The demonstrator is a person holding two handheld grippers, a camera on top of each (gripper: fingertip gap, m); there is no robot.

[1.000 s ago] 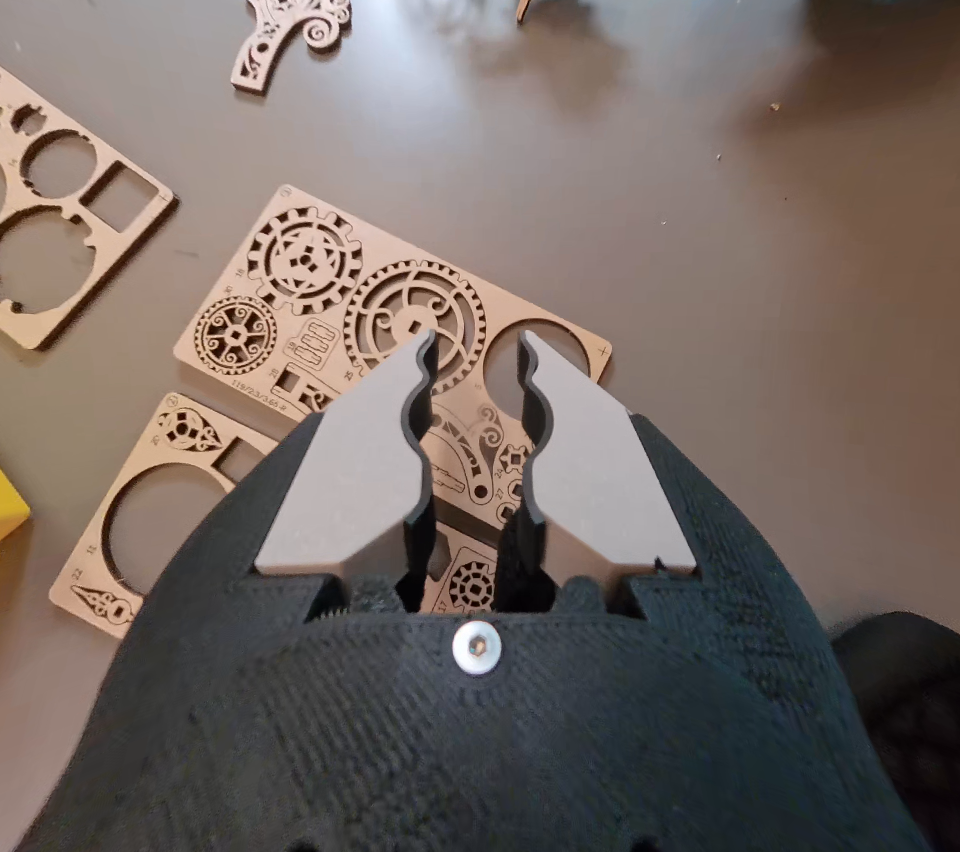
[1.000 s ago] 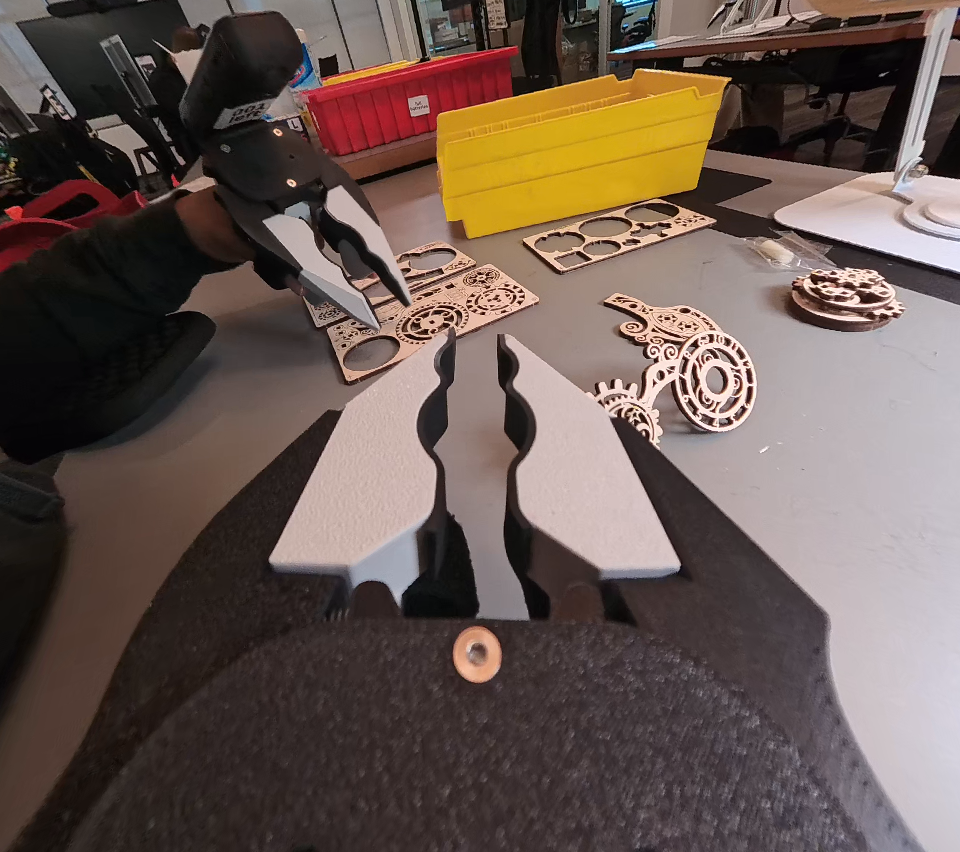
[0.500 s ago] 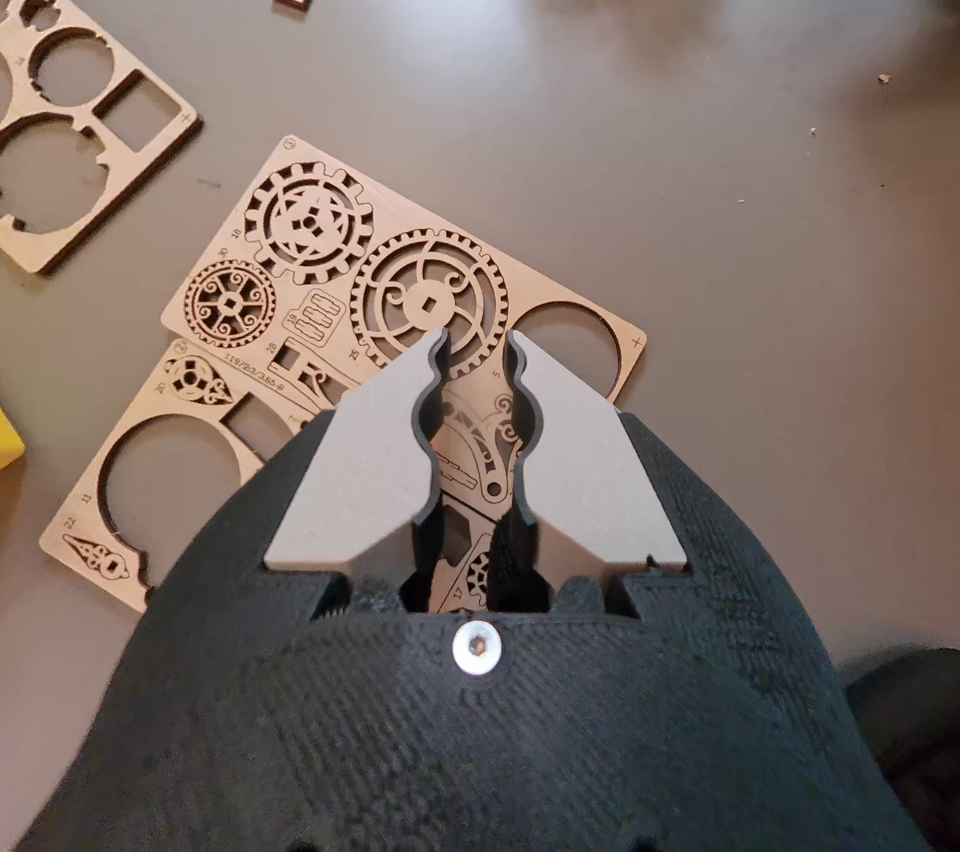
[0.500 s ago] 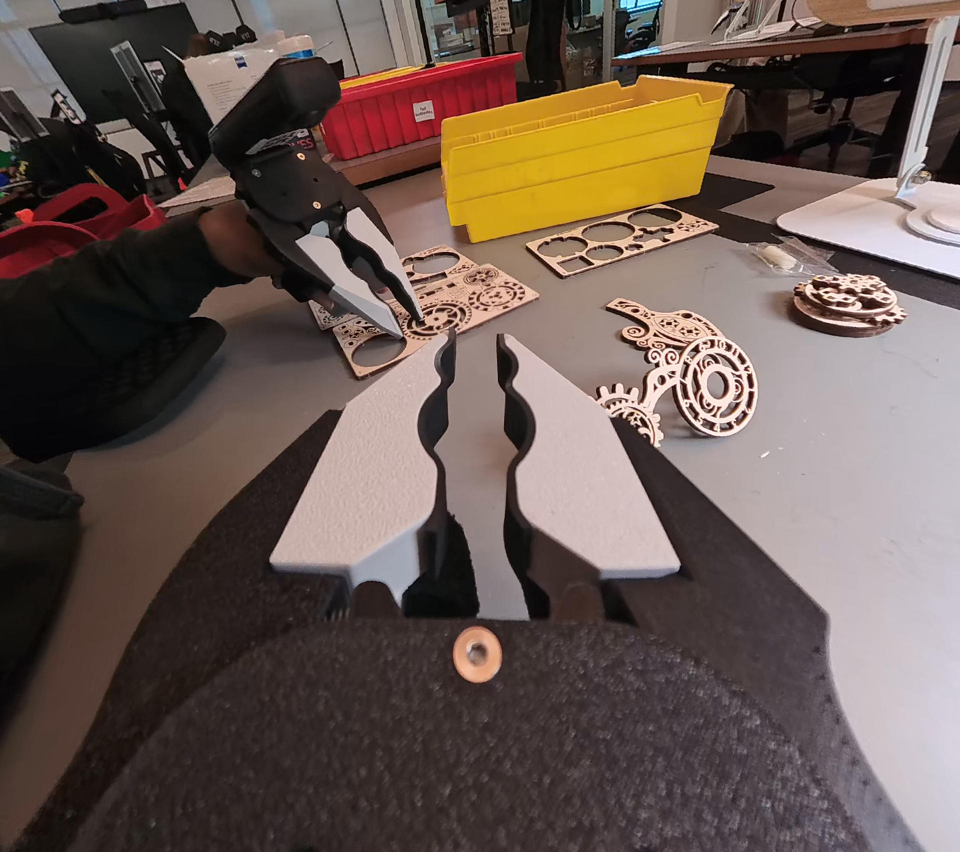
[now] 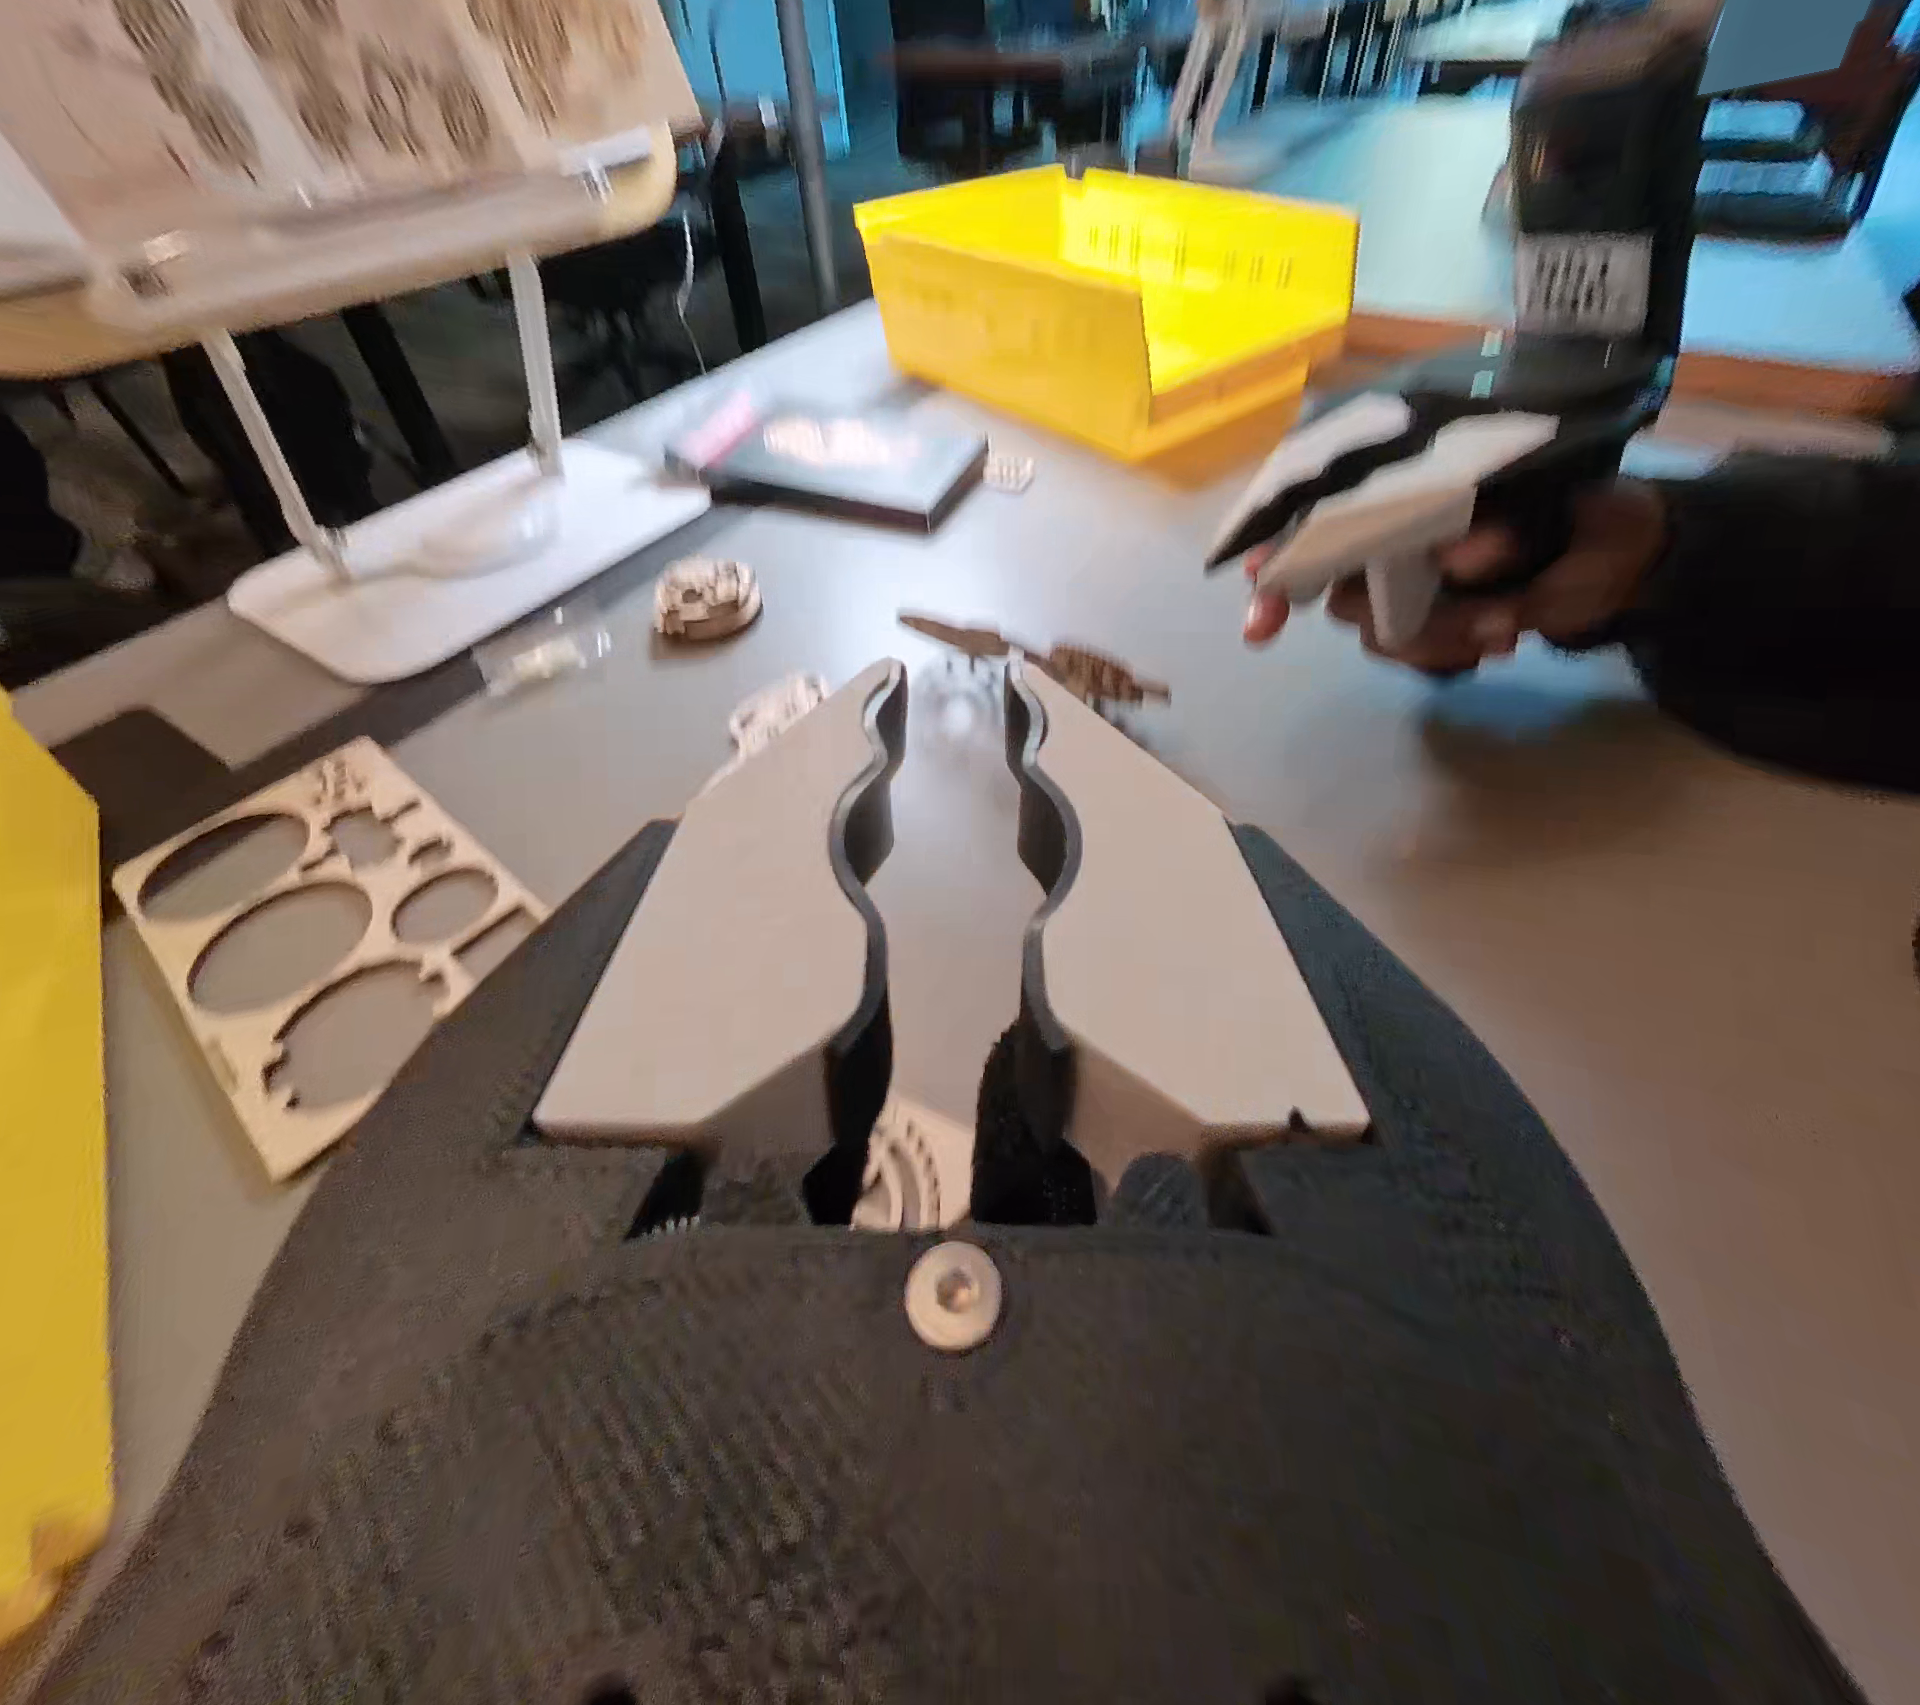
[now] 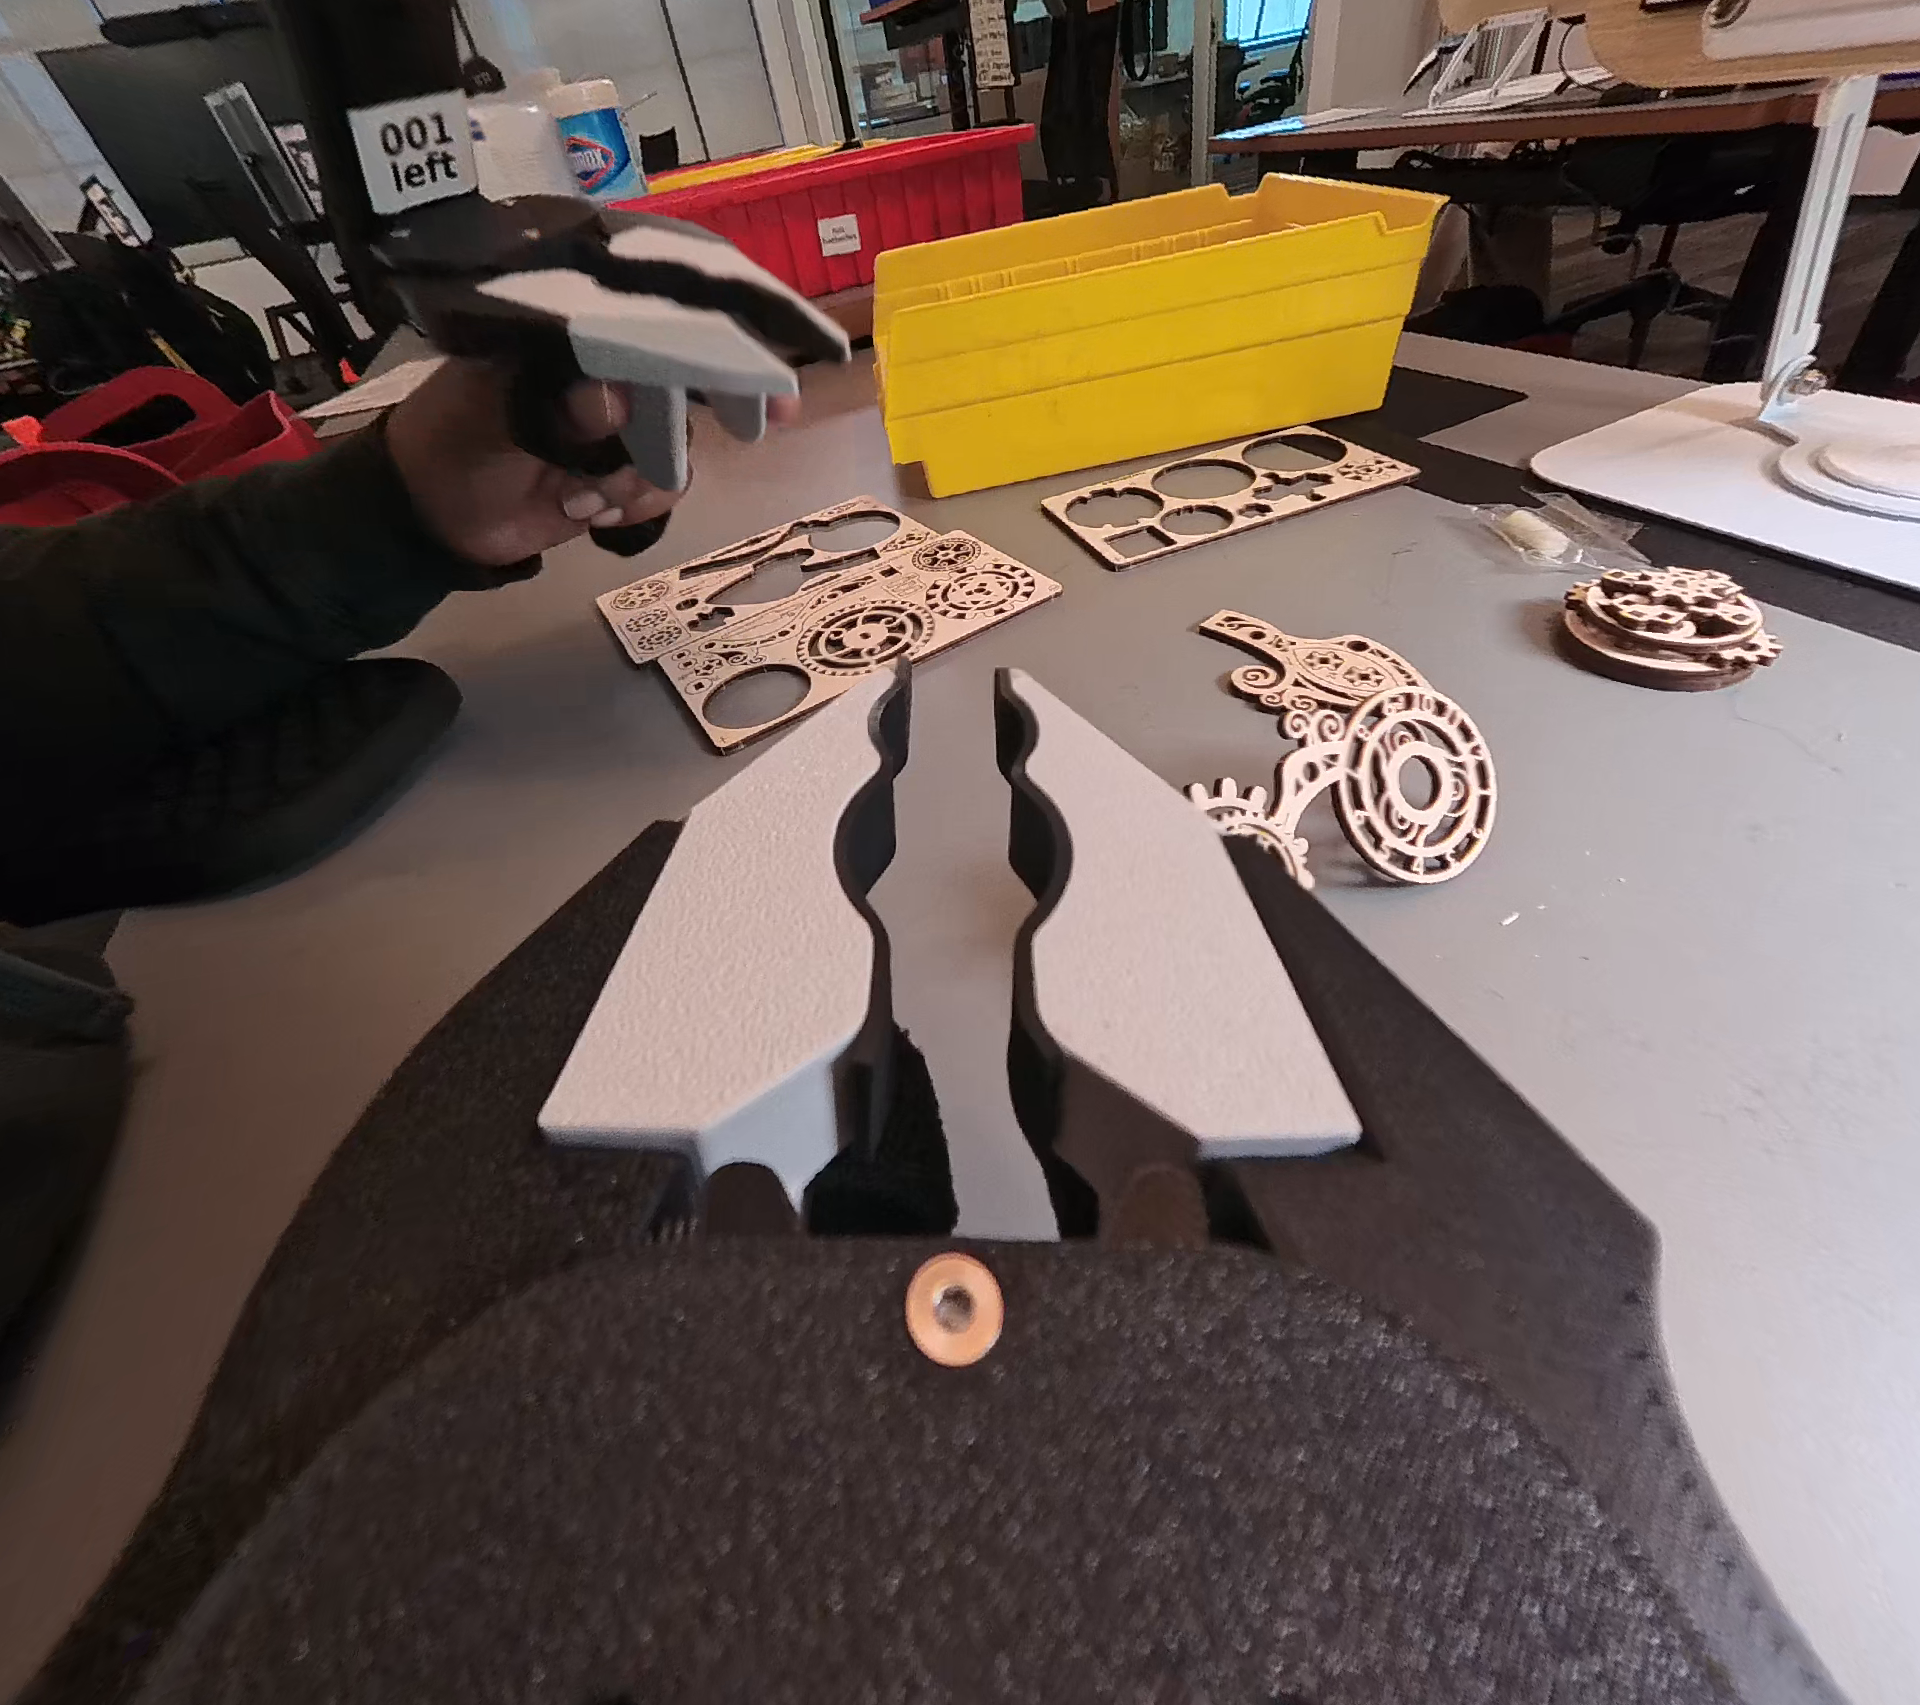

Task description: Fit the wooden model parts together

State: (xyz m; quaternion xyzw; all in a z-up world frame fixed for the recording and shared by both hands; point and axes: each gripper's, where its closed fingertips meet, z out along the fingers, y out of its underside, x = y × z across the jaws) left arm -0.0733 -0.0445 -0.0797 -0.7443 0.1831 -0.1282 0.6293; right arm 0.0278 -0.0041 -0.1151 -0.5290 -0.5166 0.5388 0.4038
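Right now your wooden model parts lie untouched on the counter [image 6: 1558, 980].
Scrollwork wheel assembly [image 6: 1382, 772] stands at two o'clock from your right gripper [image 6: 951, 684], gear sheet [image 6: 831, 616] at eleven; your left gripper [image 6: 800, 356] hovers above that sheet. Both jaws stand apart, empty.

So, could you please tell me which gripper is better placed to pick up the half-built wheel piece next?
Probably the right gripper: it is open, low over the table, with the wheel piece just beside its fingers. The left gripper is raised, farther off, above the part sheets.
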